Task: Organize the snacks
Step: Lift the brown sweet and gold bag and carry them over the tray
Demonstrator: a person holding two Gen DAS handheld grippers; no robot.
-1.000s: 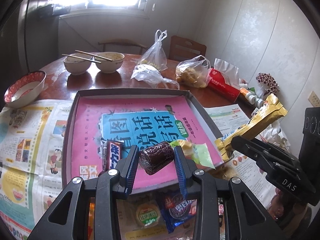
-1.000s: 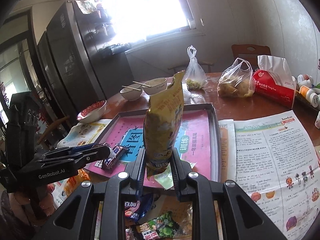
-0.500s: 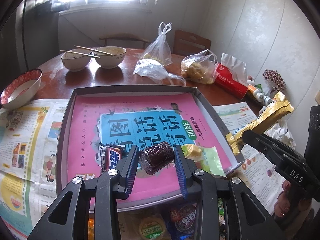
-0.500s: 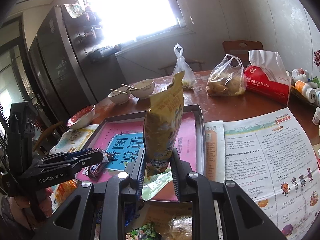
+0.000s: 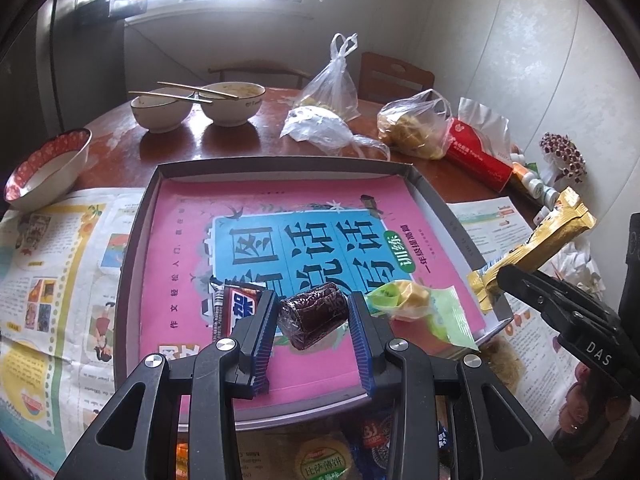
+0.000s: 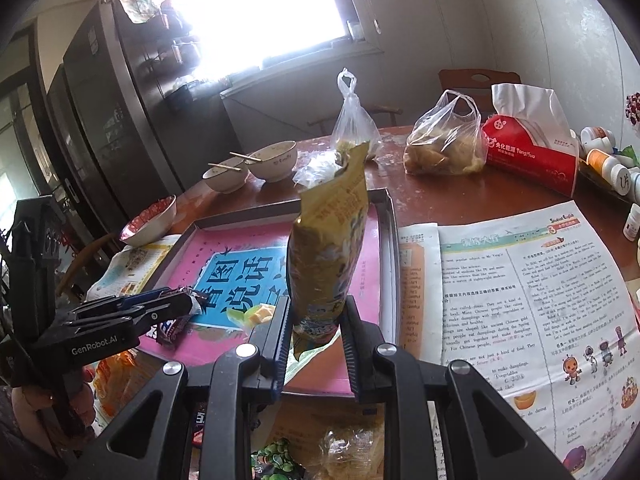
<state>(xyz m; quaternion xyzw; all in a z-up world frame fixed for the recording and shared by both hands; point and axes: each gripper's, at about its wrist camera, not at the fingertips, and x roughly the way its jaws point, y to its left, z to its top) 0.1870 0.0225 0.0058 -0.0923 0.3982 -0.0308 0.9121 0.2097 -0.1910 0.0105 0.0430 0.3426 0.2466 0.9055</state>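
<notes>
My left gripper (image 5: 313, 322) is shut on a dark maroon wrapped roll snack (image 5: 313, 315), held just above the near part of a grey tray (image 5: 280, 166) lined with a pink and blue book cover. A chocolate bar (image 5: 236, 308) and a green-wrapped yellow candy (image 5: 412, 308) lie in the tray beside it. My right gripper (image 6: 314, 322) is shut on an upright yellow snack bag (image 6: 330, 248), held over the tray's near right side (image 6: 390, 240). That bag also shows in the left wrist view (image 5: 536, 244). The left gripper shows at the left of the right wrist view (image 6: 188, 306).
Loose snack packets (image 5: 320, 460) lie by the table's near edge below the tray. Two bowls with chopsticks (image 5: 200, 104), a red-rimmed bowl (image 5: 44, 168), plastic bags (image 5: 416, 128), a red tissue pack (image 6: 532, 152) and bottles (image 6: 604, 164) stand behind. Newspapers (image 6: 520, 292) flank the tray.
Both grippers have moved forward over the tray, each still holding its snack. The roll now sits lower, nearer the tray's lining.
</notes>
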